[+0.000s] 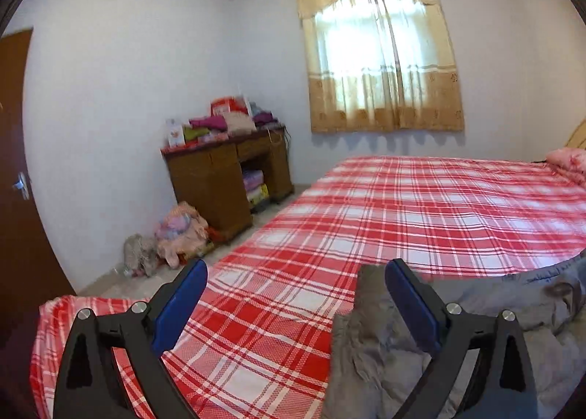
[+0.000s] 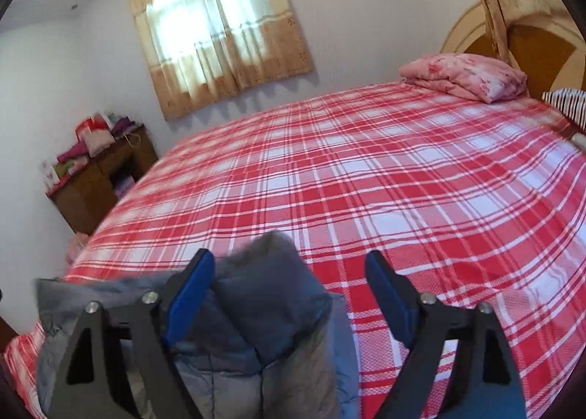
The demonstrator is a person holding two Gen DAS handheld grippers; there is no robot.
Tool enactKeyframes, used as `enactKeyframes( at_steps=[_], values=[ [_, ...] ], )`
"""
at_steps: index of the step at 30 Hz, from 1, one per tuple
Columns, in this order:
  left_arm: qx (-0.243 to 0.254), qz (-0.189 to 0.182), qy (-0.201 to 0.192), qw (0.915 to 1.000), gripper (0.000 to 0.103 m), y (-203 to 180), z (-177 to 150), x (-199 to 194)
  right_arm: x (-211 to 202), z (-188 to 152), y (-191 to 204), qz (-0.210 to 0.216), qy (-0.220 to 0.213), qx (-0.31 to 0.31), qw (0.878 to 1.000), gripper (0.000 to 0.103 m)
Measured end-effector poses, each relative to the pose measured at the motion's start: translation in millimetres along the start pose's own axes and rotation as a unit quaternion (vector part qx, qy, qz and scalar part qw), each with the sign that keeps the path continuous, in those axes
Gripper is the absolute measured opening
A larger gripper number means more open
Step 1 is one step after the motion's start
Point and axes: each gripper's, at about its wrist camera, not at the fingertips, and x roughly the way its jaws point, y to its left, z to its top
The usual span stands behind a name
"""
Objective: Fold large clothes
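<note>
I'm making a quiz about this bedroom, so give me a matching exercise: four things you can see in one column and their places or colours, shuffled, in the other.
Things:
1. bed sheet
2. jacket
3. pillow
4. desk

Places or colours:
A. brown wood, against the wall left of the window
B. red and white checks
C. pink, at the head of the bed
D. grey, crumpled at the near edge of the bed

Pairs: 1-B, 2-D, 3-C, 4-A
</note>
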Motion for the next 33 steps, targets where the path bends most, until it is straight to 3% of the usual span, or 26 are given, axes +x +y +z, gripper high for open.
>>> enactKeyframes(
  at_steps=[7, 10, 12, 14, 18, 24, 33],
  values=[
    [0.116, -0.036, -0.034, 0.9920, 0.098, -86, -23, -24, -11, -43, 98, 0.069, 0.046, -0.121, 0.989, 0.078],
    [0.154, -0.033, -0.022, 0.9872, 0.098, -116, -33, -7, 8, -62, 126, 0.066, 0.067, -0.180, 0.979, 0.070],
    [0.171, -0.020, 0.006, 0.9850, 0.098, -129, -37, 18, 33, -70, 134, 0.050, 0.097, -0.201, 0.973, 0.063],
    [0.159, -0.011, 0.057, 0.9856, 0.098, -130, -39, 50, 55, -70, 130, 0.028, 0.102, -0.207, 0.973, 0.062],
    [0.094, -0.009, 0.115, 0.9889, 0.098, -114, -38, 88, 75, -63, 116, 0.007, 0.096, -0.182, 0.979, 0.062],
    [0.071, -0.011, 0.157, 0.9850, 0.098, -115, -72, 126, 90, -72, 112, 0.016, 0.100, -0.151, 0.983, 0.066],
    [0.047, -0.017, 0.206, 0.9774, 0.102, -111, -84, 148, 100, -80, 114, 0.026, 0.116, -0.146, 0.982, 0.071]
  ],
)
